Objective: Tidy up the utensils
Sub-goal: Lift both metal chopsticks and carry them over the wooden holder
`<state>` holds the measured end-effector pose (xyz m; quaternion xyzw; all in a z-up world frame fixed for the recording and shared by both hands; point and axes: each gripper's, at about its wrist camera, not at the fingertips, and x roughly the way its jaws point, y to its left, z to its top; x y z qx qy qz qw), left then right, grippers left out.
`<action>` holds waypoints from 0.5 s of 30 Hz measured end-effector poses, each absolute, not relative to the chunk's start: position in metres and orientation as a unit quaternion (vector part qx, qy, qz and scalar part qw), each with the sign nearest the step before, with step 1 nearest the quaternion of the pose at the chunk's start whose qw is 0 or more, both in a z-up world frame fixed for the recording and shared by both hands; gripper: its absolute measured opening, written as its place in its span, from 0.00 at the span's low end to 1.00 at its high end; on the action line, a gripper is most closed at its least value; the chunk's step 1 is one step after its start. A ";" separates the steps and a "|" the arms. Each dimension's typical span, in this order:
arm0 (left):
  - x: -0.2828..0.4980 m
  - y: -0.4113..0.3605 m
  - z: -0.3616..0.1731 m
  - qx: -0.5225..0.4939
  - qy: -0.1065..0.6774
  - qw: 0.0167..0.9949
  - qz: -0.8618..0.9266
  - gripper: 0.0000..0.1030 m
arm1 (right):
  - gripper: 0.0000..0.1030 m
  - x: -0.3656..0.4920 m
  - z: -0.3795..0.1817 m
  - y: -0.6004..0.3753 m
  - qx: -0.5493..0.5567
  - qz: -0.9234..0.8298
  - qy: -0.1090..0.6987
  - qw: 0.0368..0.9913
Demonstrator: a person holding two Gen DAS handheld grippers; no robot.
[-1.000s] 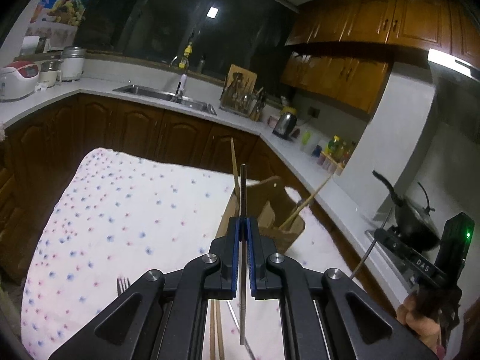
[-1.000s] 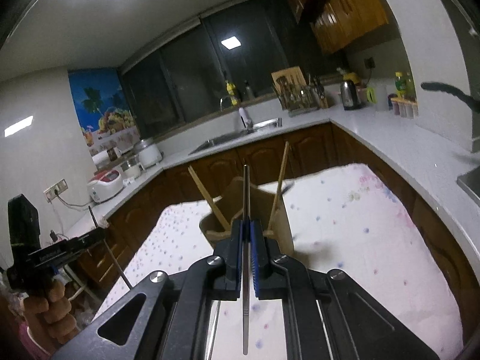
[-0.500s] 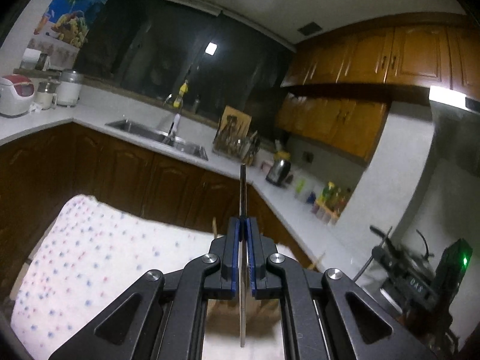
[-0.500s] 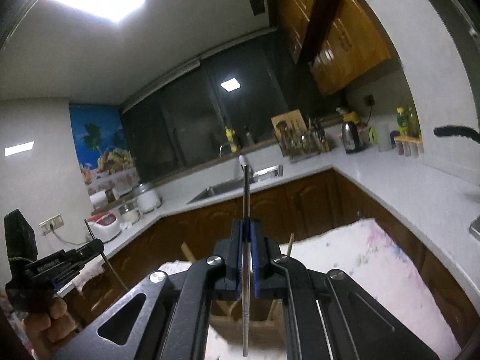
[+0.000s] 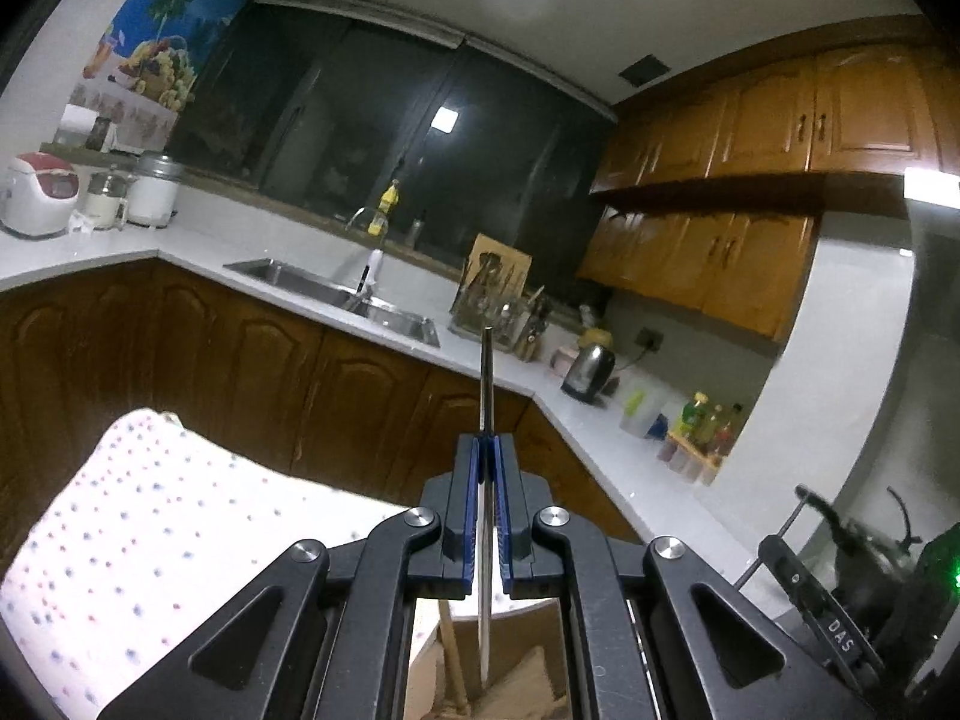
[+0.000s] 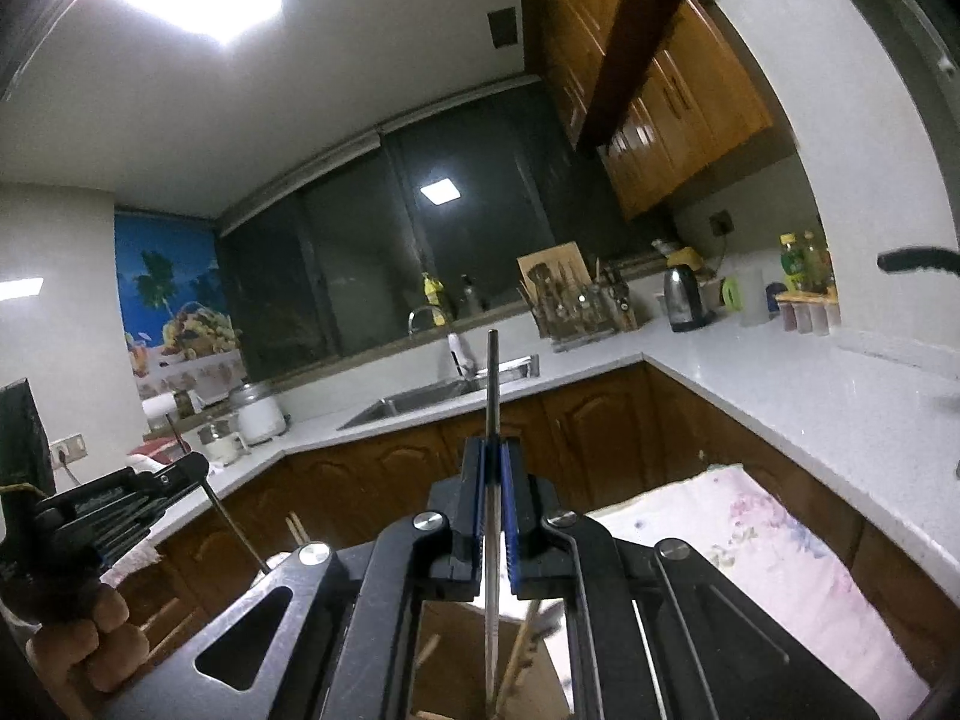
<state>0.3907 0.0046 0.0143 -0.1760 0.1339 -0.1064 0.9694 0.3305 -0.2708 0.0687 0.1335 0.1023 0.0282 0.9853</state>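
My left gripper (image 5: 487,450) is shut on a thin metal utensil handle (image 5: 486,384) that stands upright between the blue pads. Its lower end reaches down into a brown wooden utensil holder (image 5: 510,684) right below. My right gripper (image 6: 492,450) is shut on a similar metal utensil handle (image 6: 492,384), also upright, its lower end over the same holder (image 6: 456,648), where wooden chopsticks (image 6: 519,654) lean. Each gripper shows in the other's view: the right one at the far right (image 5: 840,618), the left one at the far left (image 6: 108,516).
The holder stands on a table with a white dotted cloth (image 5: 138,528). Behind are brown cabinets, a white counter with a sink (image 5: 336,288), a knife rack (image 5: 492,294), a kettle (image 5: 591,366) and bottles (image 5: 702,426). A black pan (image 5: 864,534) sits at the right.
Both grippers have tilted upward and moved in over the holder, which has dropped to the bottom edge of both views. Both stay shut on their utensils.
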 end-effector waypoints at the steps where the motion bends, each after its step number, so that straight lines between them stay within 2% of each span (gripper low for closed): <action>1: 0.392 0.001 0.006 -0.173 0.138 0.970 -0.102 0.03 | 0.05 0.330 0.063 -0.271 0.134 0.027 0.105 0.985; 7: 0.409 -0.018 -0.024 -0.169 0.169 0.966 -0.097 0.03 | 0.05 0.335 0.036 -0.273 0.144 0.020 0.128 0.981; 15: 0.428 -0.028 -0.036 -0.159 0.215 0.959 -0.096 0.04 | 0.05 0.341 0.016 -0.273 0.151 0.030 0.171 0.973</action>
